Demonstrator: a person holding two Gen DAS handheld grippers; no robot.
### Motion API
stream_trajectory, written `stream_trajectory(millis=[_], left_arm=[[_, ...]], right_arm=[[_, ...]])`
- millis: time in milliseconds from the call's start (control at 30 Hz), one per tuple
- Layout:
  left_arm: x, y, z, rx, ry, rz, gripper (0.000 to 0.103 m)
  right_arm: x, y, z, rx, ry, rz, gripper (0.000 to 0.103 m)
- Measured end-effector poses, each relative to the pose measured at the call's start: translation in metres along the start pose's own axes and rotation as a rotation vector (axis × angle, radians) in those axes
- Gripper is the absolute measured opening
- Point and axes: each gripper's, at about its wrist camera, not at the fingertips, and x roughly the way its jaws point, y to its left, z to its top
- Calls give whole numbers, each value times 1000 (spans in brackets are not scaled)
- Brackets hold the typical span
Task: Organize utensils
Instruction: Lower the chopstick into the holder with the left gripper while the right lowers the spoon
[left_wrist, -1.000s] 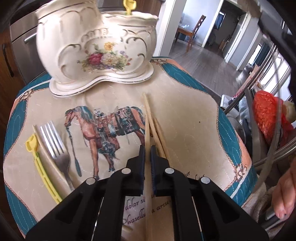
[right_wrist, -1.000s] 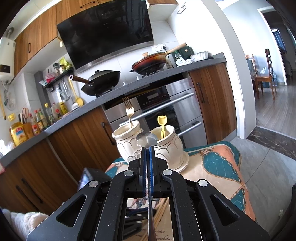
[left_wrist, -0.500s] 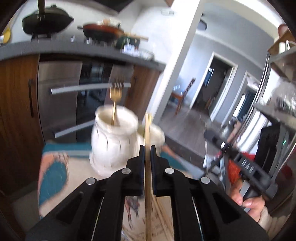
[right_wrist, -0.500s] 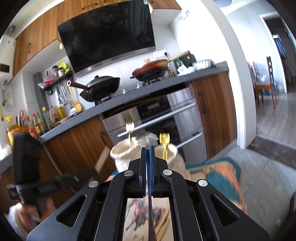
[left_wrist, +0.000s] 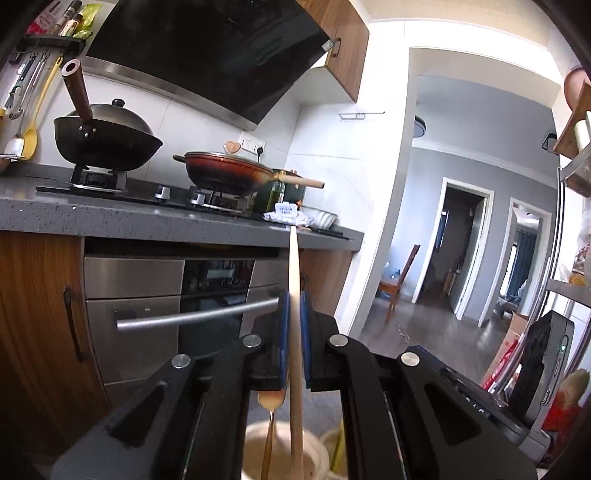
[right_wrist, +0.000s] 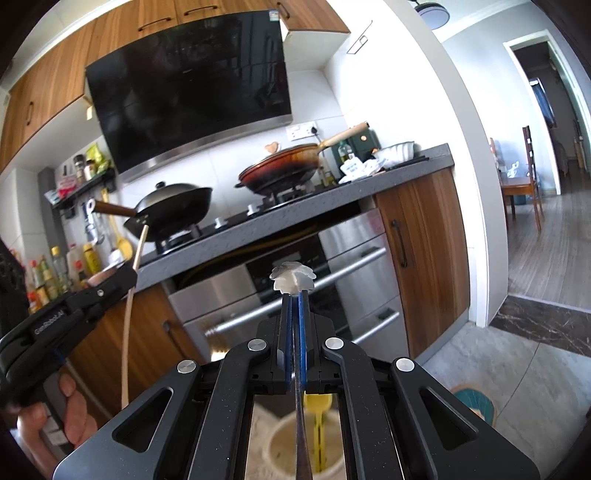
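Observation:
My left gripper (left_wrist: 293, 295) is shut on a wooden chopstick (left_wrist: 294, 258) that stands upright between the pads. Just below it is the cream ceramic holder (left_wrist: 317, 448) with a gold fork (left_wrist: 270, 404) in it. My right gripper (right_wrist: 294, 295) is shut on a silver utensil whose shell-shaped handle end (right_wrist: 293, 277) sticks out past the tips. Under it the holder (right_wrist: 277, 443) has a yellow utensil (right_wrist: 317, 410) inside. In the right wrist view the left gripper (right_wrist: 129, 273) appears at the left with its chopstick (right_wrist: 127, 332) hanging below, a hand (right_wrist: 74, 406) on its grip.
Ahead is a grey counter (left_wrist: 110, 218) with a black wok (left_wrist: 107, 140) and a red pan (left_wrist: 229, 170), with a steel oven (left_wrist: 166, 314) below it. A doorway and a wooden chair (left_wrist: 400, 284) lie to the right. The right tool's black body (left_wrist: 543, 369) is close at the right.
The left gripper lifted the chopstick off the horse-print mat and tilted up from looking down to level, over the holder. The right gripper moved closer over the holder, still gripping the silver utensil.

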Motion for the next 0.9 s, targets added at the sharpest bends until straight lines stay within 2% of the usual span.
stream_trajectory(millis=[233, 400, 700, 900], left_arm=[[31, -8, -23, 72, -7, 64, 6], [40, -1, -33, 73, 2, 82, 6], [31, 5, -49, 86, 18, 80, 6], [10, 14, -60, 76, 37, 67, 6]], right_arm=[[23, -4, -8, -26, -58, -39, 4], [34, -7, -16, -30, -68, -62, 4], [26, -1, -37, -100, -62, -69, 4], [10, -5, -49, -91, -34, -64, 4]])
